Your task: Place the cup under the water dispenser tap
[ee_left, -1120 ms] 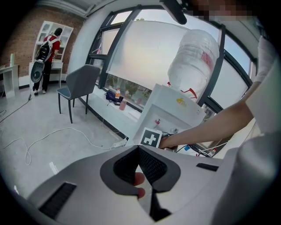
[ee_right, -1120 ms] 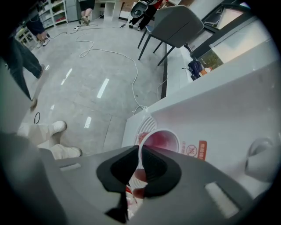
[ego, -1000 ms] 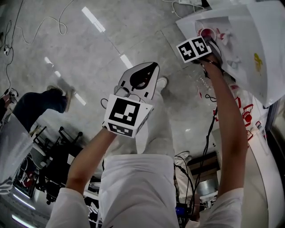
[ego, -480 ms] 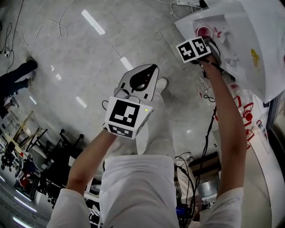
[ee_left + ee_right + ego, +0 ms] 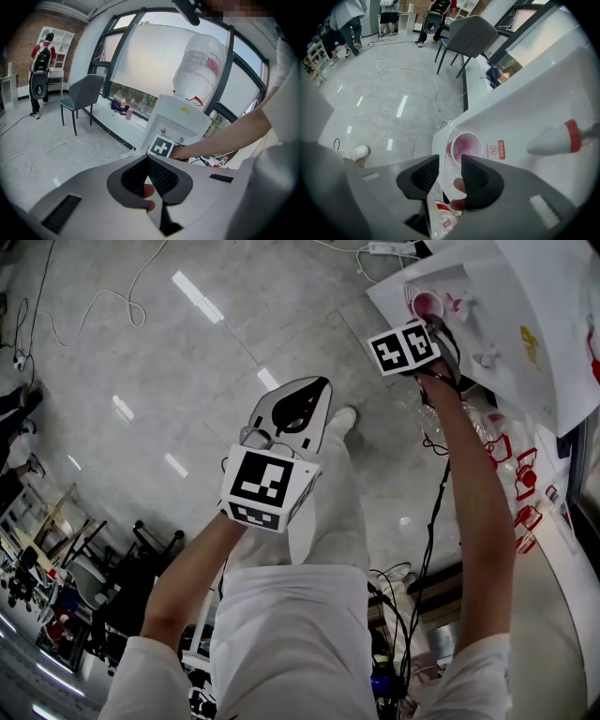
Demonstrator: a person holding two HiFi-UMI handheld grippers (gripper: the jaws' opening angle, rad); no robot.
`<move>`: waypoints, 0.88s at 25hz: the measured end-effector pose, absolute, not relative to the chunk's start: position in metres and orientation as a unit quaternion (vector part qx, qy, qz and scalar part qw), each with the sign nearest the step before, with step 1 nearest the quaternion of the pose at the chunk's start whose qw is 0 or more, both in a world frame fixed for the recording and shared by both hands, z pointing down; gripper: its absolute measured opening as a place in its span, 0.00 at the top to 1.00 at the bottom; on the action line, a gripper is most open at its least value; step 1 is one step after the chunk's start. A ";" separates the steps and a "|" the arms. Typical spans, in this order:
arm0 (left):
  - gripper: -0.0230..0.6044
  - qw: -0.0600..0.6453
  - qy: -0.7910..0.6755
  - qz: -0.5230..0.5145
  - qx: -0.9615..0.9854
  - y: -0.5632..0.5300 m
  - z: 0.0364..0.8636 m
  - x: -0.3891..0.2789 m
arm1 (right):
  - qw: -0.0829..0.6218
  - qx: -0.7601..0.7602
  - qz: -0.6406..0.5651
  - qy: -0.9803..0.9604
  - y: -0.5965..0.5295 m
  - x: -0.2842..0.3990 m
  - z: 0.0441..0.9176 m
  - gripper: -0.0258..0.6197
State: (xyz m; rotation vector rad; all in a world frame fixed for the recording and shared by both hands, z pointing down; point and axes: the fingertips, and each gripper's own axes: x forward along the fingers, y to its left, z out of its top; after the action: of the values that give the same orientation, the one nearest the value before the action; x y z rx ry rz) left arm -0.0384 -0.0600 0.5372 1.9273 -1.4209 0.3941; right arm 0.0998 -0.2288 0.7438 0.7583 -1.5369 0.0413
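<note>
- The cup, small, pink and see-through, stands upright on the ribbed drip tray of the water dispenser, lower than the red-banded tap. Whether it sits exactly under the spout cannot be told.
- The right tool is opening its jaws just short of the cup, with nothing between them.
- The left tool hangs well apart, tips together and empty.
- The cup looks light, thin-walled and easy to tip or crush. A gentle hold across its side wall, below the rim, would suit it best.
</note>
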 end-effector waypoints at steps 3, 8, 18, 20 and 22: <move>0.95 0.344 -0.545 0.155 0.748 -0.054 0.531 -0.041 | 0.637 0.358 0.015 -0.683 -0.228 0.099 0.729 0.72; 0.95 0.338 -0.538 0.160 0.756 -0.043 0.519 -0.045 | 0.609 0.382 0.012 -0.695 -0.214 0.097 0.702 0.77; 0.95 0.324 -0.528 0.156 0.769 -0.023 0.484 -0.049 | 0.563 0.416 -0.001 -0.714 -0.175 0.100 0.636 0.90; 0.95 0.323 -0.528 0.156 0.770 -0.018 0.476 -0.051 | 0.550 0.425 0.000 -0.719 -0.167 0.101 0.619 0.92; 0.95 0.322 -0.528 0.153 0.771 -0.013 0.467 -0.051 | 0.537 0.430 0.000 -0.726 -0.159 0.100 0.602 0.93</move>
State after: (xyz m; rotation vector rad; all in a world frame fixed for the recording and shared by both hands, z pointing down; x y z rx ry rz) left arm -0.0514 -0.0135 0.4669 2.0249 -1.3853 0.4029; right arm 0.1001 -0.1590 0.6021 1.0233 -1.7273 0.0001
